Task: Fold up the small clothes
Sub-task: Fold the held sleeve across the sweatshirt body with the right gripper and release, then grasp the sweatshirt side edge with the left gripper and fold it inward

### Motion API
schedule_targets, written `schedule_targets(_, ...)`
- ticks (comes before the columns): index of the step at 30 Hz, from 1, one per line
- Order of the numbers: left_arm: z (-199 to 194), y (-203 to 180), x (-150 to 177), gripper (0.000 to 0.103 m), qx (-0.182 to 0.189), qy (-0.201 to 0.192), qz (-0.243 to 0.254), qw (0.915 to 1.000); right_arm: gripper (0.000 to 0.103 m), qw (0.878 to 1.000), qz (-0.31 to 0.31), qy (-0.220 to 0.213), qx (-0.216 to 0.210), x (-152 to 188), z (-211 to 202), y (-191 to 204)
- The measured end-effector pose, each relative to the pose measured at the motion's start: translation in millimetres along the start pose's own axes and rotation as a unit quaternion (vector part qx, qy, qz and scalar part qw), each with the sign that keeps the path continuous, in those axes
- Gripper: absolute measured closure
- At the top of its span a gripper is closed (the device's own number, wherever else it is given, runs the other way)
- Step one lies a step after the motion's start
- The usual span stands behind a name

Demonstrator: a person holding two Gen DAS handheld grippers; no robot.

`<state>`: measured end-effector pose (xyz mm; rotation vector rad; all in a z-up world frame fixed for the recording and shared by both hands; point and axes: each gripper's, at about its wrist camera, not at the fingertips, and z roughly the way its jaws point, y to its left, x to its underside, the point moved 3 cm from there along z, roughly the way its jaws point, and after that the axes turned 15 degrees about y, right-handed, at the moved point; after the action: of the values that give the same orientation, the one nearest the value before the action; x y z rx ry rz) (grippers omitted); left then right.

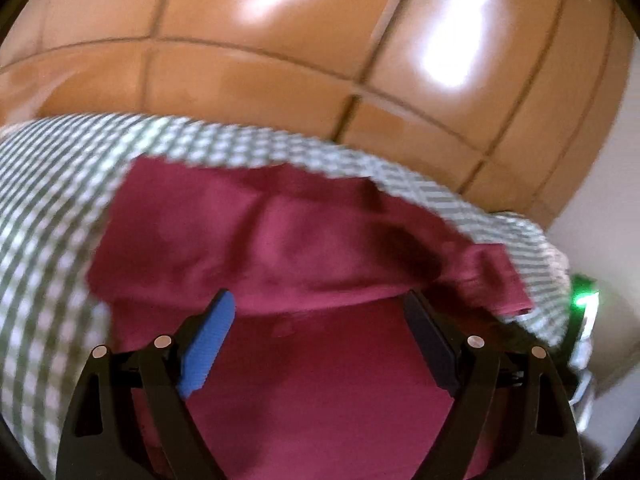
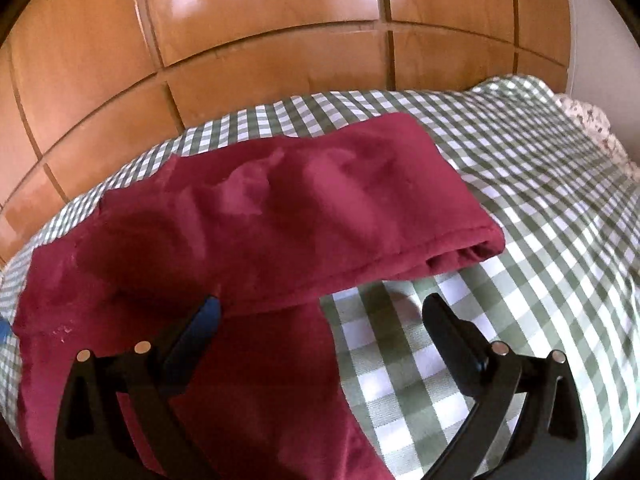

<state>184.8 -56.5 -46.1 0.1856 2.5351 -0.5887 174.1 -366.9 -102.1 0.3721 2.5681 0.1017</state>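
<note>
A dark red garment [image 2: 256, 216] lies on a green-and-white checked cloth [image 2: 520, 184], with one part folded over the rest; its hemmed end [image 2: 464, 256] points right. My right gripper [image 2: 320, 304] is open and empty, just above the near edge of the folded layer, left finger over red cloth, right finger over the checked cloth. In the left wrist view the same red garment [image 1: 280, 240] fills the middle, blurred. My left gripper [image 1: 320, 300] is open and empty over it, fingers either side of a fold edge.
Glossy brown wooden panels [image 2: 260, 32] rise behind the checked cloth [image 1: 48, 200]. A white wall [image 2: 600, 60] and a floral fabric edge [image 2: 588, 120] are at the right. A device with a green light [image 1: 584, 300] sits at the right in the left wrist view.
</note>
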Motion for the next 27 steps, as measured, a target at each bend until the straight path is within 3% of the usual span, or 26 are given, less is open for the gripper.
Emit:
schedule_targets(4, 22.4, -36.2, -21.0, 0.018, 0.037, 0.027, 0.023, 0.9987, 0.002, 1.0, 0.0, 0.003, 0.003, -1.2, 2.7, 3.2)
schedule_targets(15, 111.5, -83.3, -51.2, 0.043, 0.076, 0.133, -0.014, 0.9881, 0.002, 1.0, 0.005, 0.003, -0.01, 1.0, 3.7, -0.3)
schedule_targets(18, 129.1, -86.6, -51.4, 0.06, 0.082, 0.157, -0.032, 0.9836, 0.002, 1.0, 0.007, -0.001, -0.01, 1.3, 3.5, -1.0)
schedule_targets(20, 138.2, -87.1, -50.7, 0.089, 0.076, 0.168, -0.037, 0.9821, 0.002, 1.0, 0.007, -0.001, -0.012, 1.4, 3.7, -1.8)
schedule_targets(24, 127.0, -90.4, -55.2, 0.093, 0.074, 0.139, -0.027, 0.9871, 0.002, 1.0, 0.013, -0.008, -0.027, 2.0, 1.8, -5.5)
schedule_targets(27, 103.6, -87.9, -66.6, 0.094, 0.079, 0.096, -0.019, 0.9921, 0.002, 0.999, 0.026, -0.023, -0.027, 3.8, -3.6, -10.1)
